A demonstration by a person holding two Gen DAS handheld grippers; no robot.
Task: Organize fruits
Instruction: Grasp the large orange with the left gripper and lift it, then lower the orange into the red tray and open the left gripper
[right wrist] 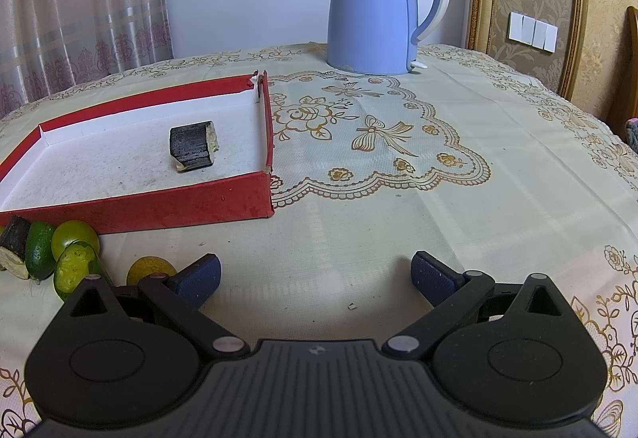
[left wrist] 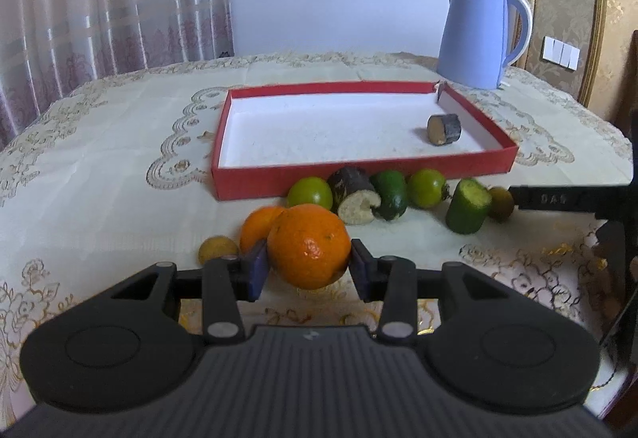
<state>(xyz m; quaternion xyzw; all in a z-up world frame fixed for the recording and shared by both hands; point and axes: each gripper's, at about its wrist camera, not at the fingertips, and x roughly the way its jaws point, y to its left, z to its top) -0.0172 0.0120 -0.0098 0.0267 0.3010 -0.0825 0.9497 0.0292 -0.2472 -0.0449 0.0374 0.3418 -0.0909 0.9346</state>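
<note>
My left gripper (left wrist: 309, 264) is shut on an orange (left wrist: 309, 244), its blue pads pressing both sides just above the tablecloth. A second orange (left wrist: 255, 226) sits behind it, and a small yellow-brown fruit (left wrist: 217, 250) lies to its left. A row of green fruits (left wrist: 310, 193), a dark sugarcane piece (left wrist: 353, 199) and a cut green piece (left wrist: 467, 205) lies in front of the red tray (left wrist: 359, 175). One dark sugarcane chunk (left wrist: 444, 129) (right wrist: 193, 150) lies inside the tray. My right gripper (right wrist: 315, 278) stands open over bare cloth, right of the fruit row.
A blue electric kettle (right wrist: 375, 3) stands at the back of the table, behind the red tray (right wrist: 179, 205). The embroidered tablecloth (right wrist: 438, 199) stretches right of the tray. A curtain hangs at the left, a gold-framed wall panel at the right.
</note>
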